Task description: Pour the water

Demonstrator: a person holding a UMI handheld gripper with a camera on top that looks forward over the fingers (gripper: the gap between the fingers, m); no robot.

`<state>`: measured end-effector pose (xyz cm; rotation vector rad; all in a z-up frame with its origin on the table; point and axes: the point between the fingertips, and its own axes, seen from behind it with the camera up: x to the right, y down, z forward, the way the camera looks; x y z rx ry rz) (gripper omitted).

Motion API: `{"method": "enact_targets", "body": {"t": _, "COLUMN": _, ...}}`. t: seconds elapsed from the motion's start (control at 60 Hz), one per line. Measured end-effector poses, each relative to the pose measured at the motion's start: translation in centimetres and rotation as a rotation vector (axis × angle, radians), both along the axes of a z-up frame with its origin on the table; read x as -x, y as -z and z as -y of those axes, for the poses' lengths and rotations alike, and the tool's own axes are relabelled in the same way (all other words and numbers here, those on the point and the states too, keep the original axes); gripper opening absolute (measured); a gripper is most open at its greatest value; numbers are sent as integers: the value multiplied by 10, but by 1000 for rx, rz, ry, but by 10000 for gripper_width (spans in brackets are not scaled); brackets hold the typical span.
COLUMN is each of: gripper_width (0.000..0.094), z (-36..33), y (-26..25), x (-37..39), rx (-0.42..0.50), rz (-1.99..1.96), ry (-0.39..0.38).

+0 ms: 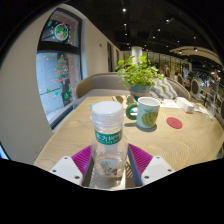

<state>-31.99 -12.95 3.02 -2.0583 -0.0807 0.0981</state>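
My tongs (pixel 108 168) pinch a clear plastic bottle (pixel 108 140), both magenta pads (pixel 82 158) pressing on its sides low down, so it stands upright between my fingers, right at the near edge of the table (pixel 70 128). The bottle wears a white screw cap (pixel 107 110), shut, and below it a label (pixel 108 139) with green characters on a pale band; the writing is too small for me to read, and I can make out no brand. The lower body of the bottle is see-through, and I cannot tell how much water is in it. Beyond the bottle and a little to the right stands a cup (pixel 147 113), white with a green pattern on its side; whether that pattern holds any words I cannot tell. The cup is apart from the bottle, not touching it. Further right on the light wood lies a small round red coaster (pixel 174 123), well apart from both. Behind the cup a leafy green plant (pixel 138 72) rises at the far end of the table. To the left is a big window (pixel 59 58) with a round green sign (pixel 61 32) high on the glass, its writing unreadable. A pale curved chair back (pixel 100 85) shows beyond the table, and ceiling lights (pixel 150 20) run off into the room on the right.
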Motion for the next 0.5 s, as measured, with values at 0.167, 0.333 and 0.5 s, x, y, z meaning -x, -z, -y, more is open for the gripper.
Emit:
{"method": "enact_targets", "body": {"t": 0.167, "gripper_width": 480, "z": -8, "y": -3, "x": 7, "rx": -40, "rz": 12, "ry": -39}}
{"method": "enact_targets", "body": {"t": 0.333, "gripper_width": 415, "z": -11, "y": -6, "x": 11, "rx": -36, "rz": 17, "ry": -58}}
{"method": "enact_targets", "body": {"t": 0.5, "gripper_width": 414, "z": -29, "y": -48, "x": 24, "rx": -67, "rz": -46, "ry": -60}}
